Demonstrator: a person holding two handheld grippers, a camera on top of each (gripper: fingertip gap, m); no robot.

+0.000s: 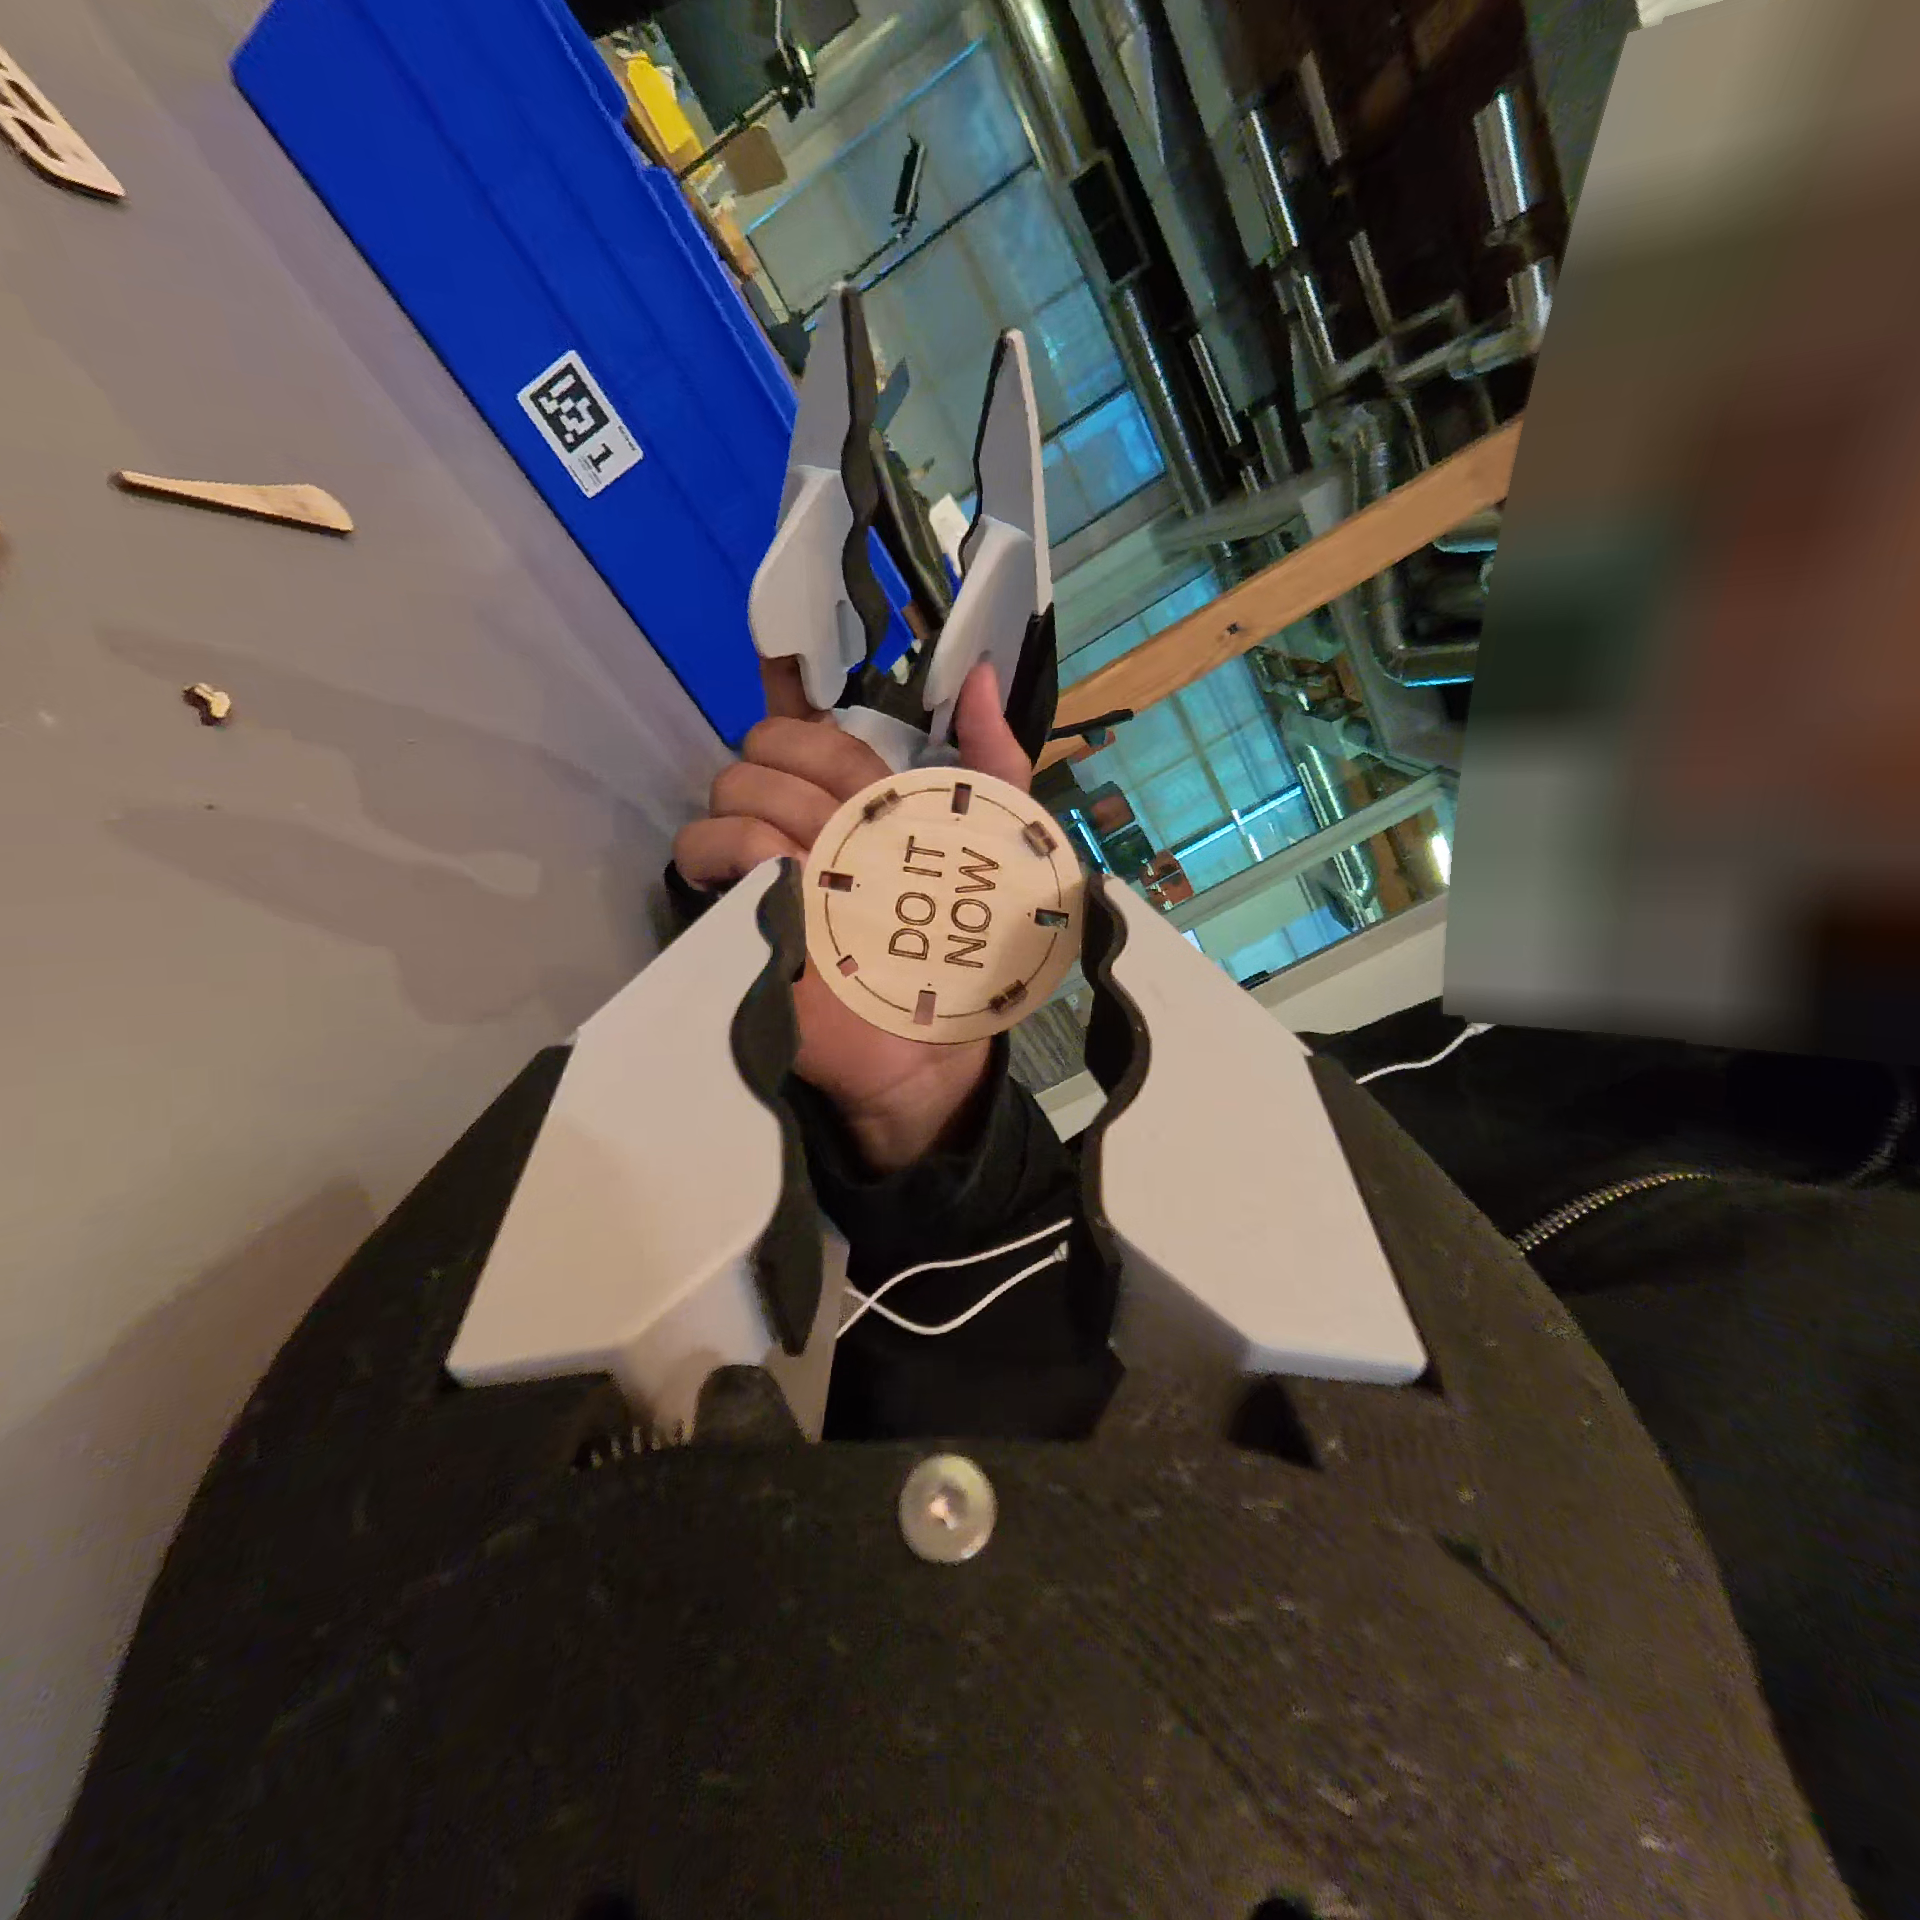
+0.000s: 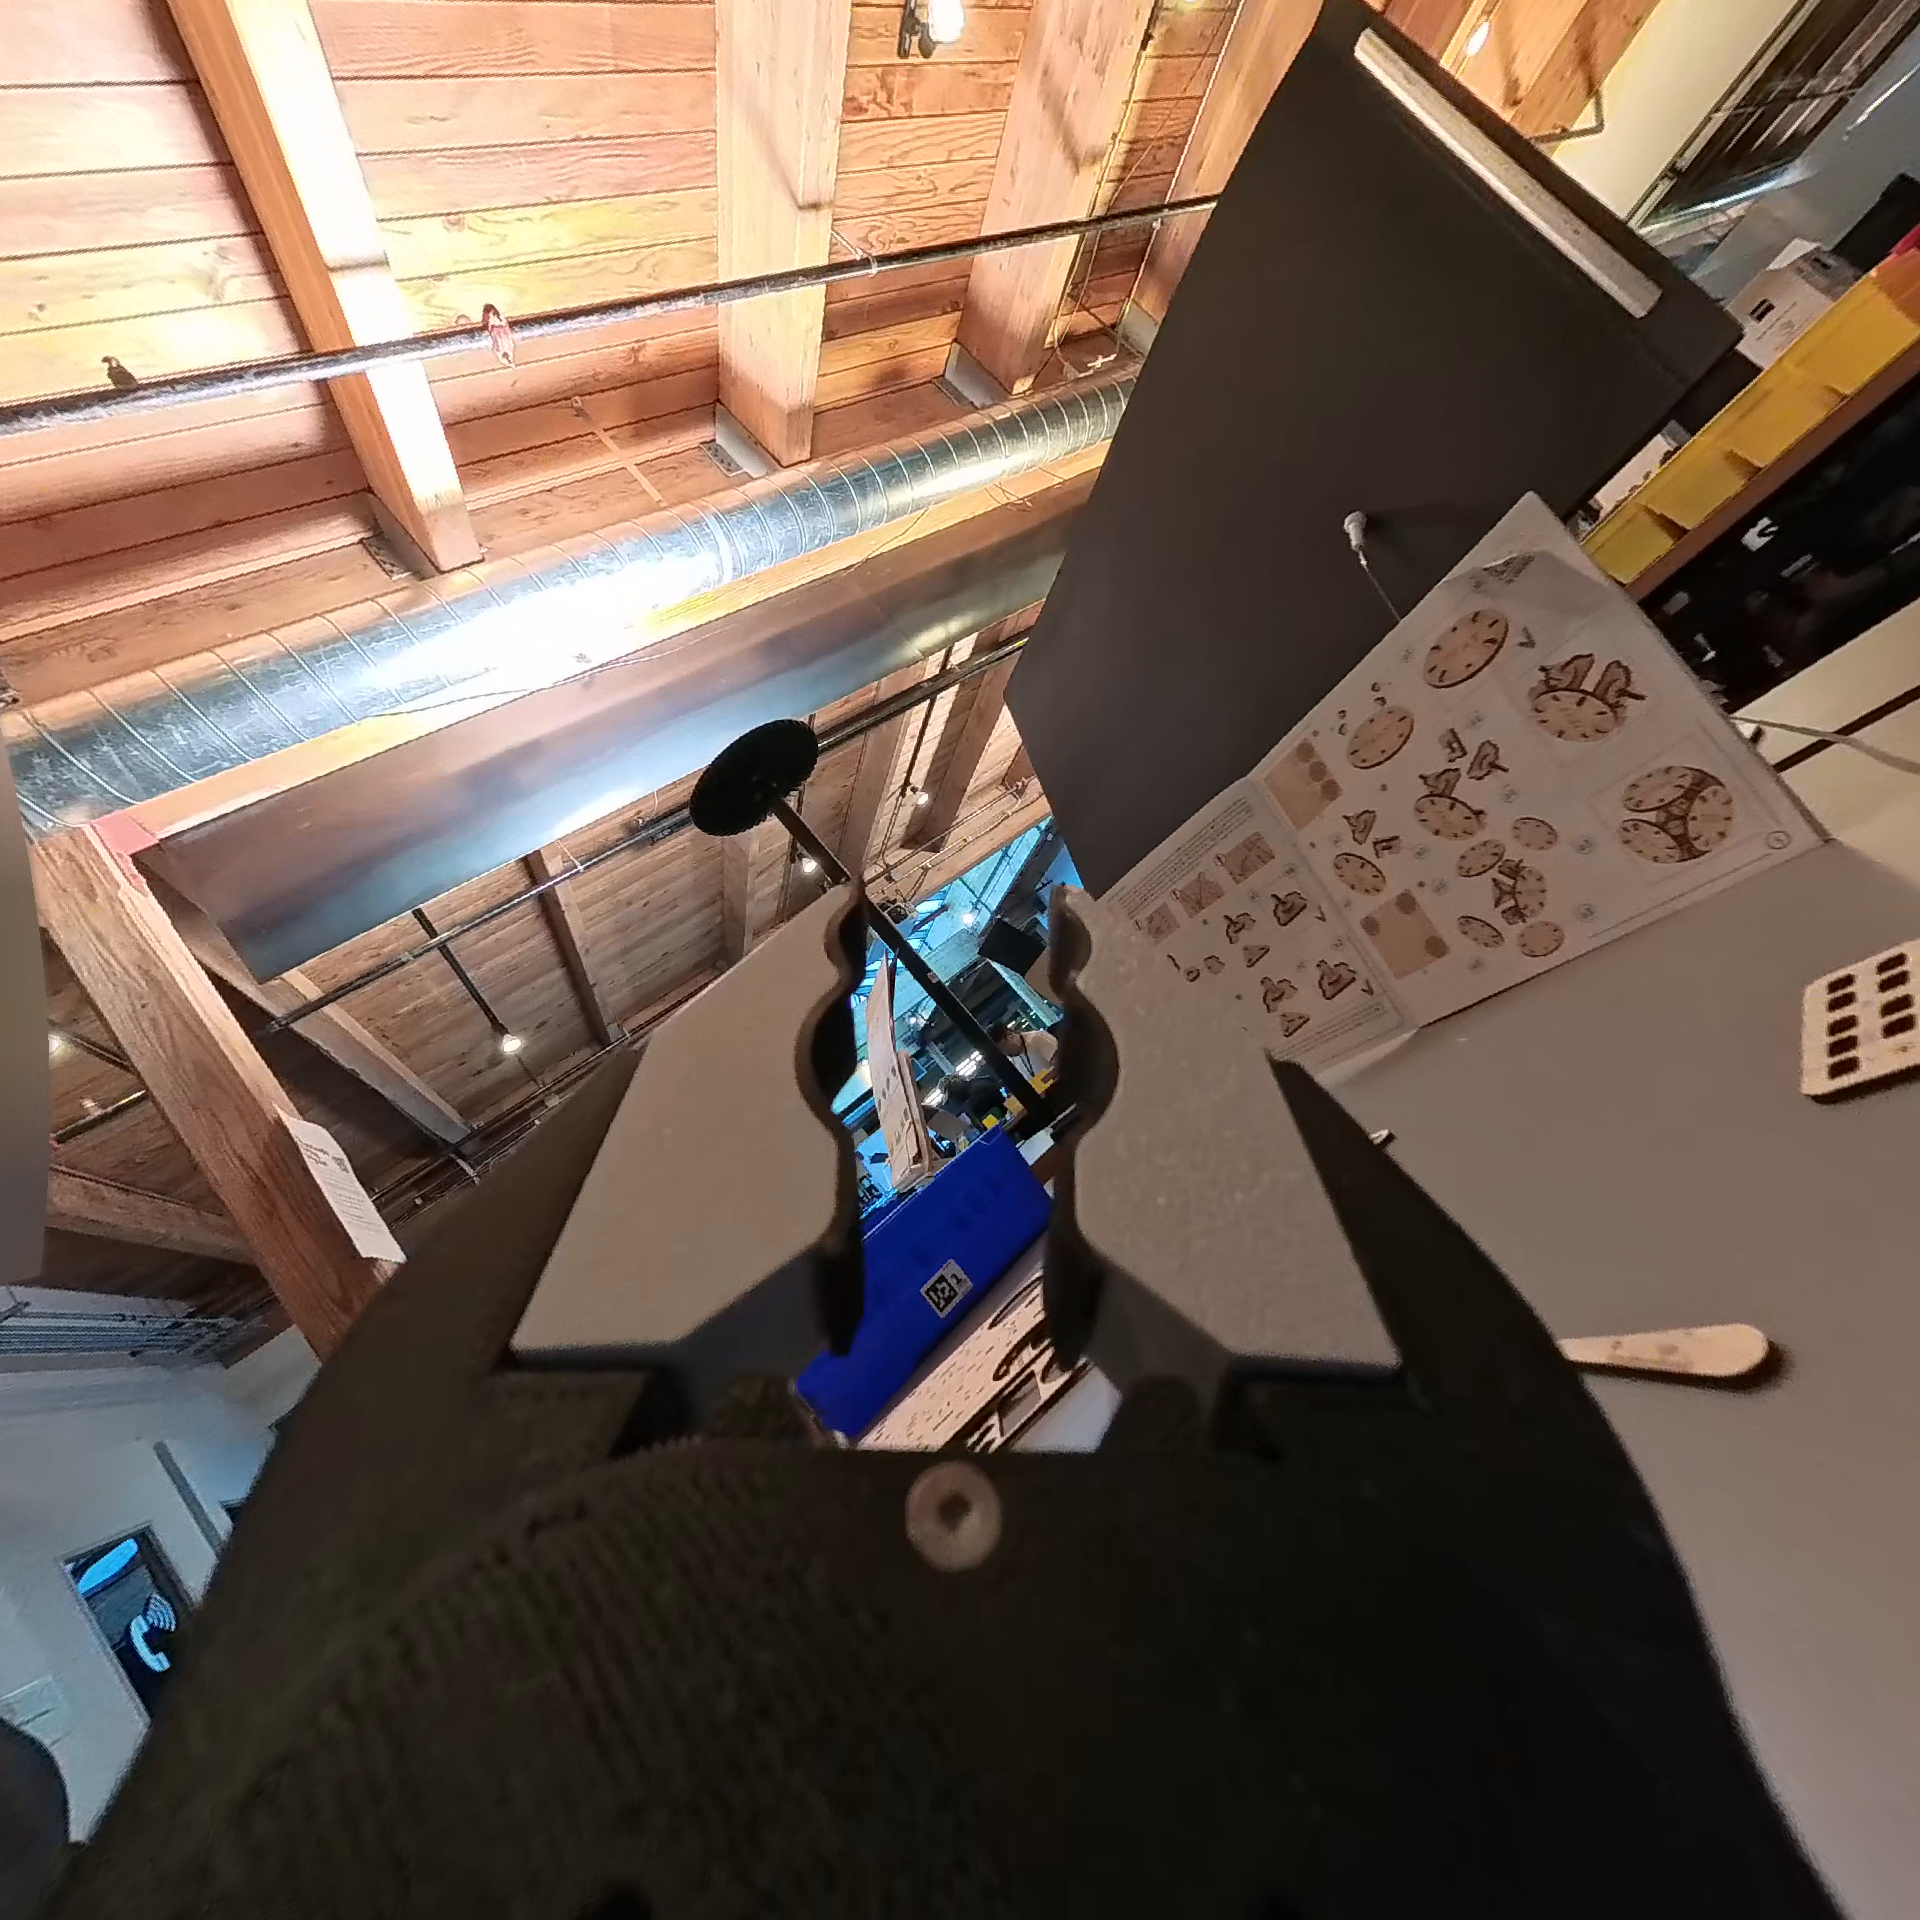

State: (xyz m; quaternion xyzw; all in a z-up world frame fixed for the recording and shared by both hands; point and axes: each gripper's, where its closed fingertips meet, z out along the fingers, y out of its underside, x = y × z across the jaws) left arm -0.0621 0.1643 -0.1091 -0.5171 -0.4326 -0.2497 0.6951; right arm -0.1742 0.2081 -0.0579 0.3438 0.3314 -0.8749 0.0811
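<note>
Gripping a round wooden disc (image 1: pixel 943 902) by its edges, left tool (image 1: pixel 943 914); right tool (image 1: pixel 930 416) narrow.

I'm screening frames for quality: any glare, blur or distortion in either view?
Left wrist view: wooden disc sharp, scene steeply tilted, right side masked by blur. Right wrist view: glare on the metal duct, black geared rod only a dark silhouette against the ceiling.
</note>
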